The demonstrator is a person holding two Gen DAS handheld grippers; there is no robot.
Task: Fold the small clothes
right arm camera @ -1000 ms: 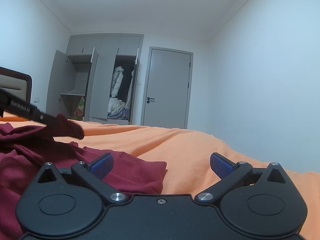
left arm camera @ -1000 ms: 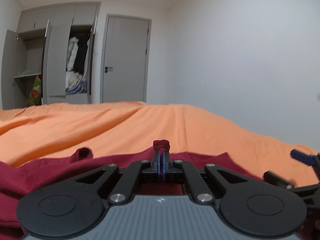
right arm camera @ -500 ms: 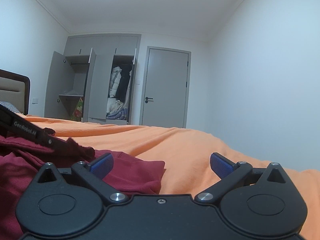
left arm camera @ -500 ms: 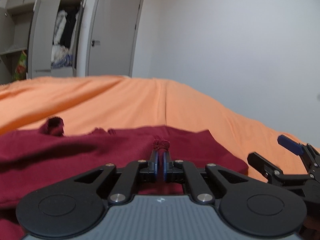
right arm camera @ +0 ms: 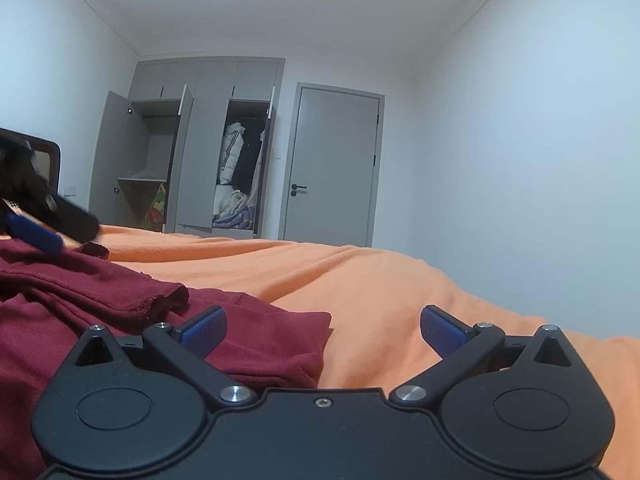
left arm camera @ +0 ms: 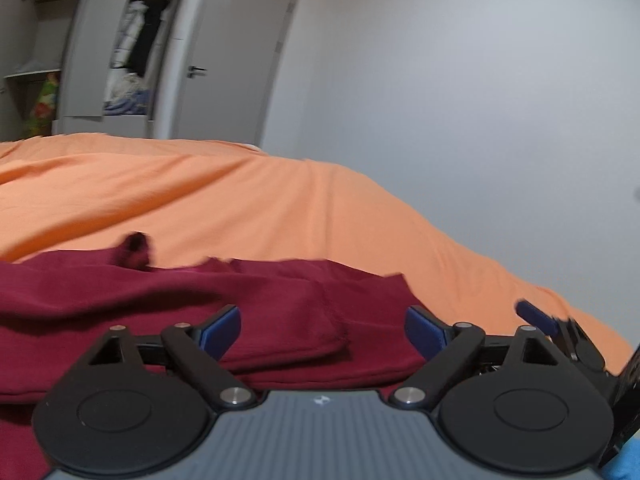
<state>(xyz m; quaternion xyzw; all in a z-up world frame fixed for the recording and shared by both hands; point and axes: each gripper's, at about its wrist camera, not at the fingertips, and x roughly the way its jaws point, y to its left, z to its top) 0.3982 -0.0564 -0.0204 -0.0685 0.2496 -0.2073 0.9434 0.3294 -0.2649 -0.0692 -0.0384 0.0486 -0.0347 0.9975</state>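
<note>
A dark red garment (left arm camera: pixel 168 304) lies in folds on the orange bedsheet (left arm camera: pixel 240 200). My left gripper (left arm camera: pixel 320 326) hovers just above it, open, with a folded layer of cloth below the gap between its blue pads. In the right wrist view the same red garment (right arm camera: pixel 256 332) lies at the left, its hemmed edge draped over a lower layer. My right gripper (right arm camera: pixel 322 326) is open over the garment's right edge and the sheet, holding nothing. The left gripper's fingers (right arm camera: pixel 36 234) show at the far left above the cloth.
The bedsheet (right arm camera: pixel 380 280) stretches away to a grey wardrobe (right arm camera: pixel 200 152) with open doors and hanging clothes. A shut grey door (right arm camera: pixel 332 168) stands beside it. White walls lie to the right. A dark headboard (right arm camera: pixel 44 156) shows at the far left.
My left gripper was shut on a pinch of the red garment; it has let go and now stands open, with the cloth dropped flat. The right gripper stayed open and nearly still.
</note>
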